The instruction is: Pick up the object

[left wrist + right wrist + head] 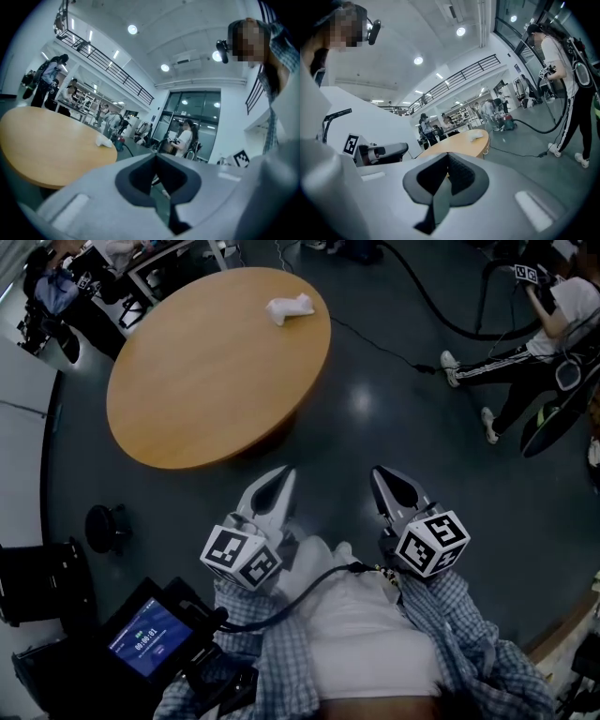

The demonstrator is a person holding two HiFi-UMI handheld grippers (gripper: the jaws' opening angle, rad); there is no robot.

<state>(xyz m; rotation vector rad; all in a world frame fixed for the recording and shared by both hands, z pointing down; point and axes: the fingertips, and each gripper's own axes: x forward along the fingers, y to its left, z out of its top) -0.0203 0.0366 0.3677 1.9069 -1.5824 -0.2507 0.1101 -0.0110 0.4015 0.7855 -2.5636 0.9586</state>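
Note:
A small white object (290, 307) lies on the far right part of a round wooden table (187, 381); it also shows as a white lump (104, 140) in the left gripper view and as a pale shape (476, 135) in the right gripper view. Both grippers are held close to the person's chest, well short of the table. My left gripper (279, 478) is shut with nothing in it. My right gripper (386, 476) is likewise shut and empty, its jaws pointing toward the table.
A dark floor surrounds the table. A person (525, 343) with a hose stands at the far right, and a cable (384, 343) runs across the floor. People and equipment (56, 287) are at the far left. A screen device (150, 638) sits near my left side.

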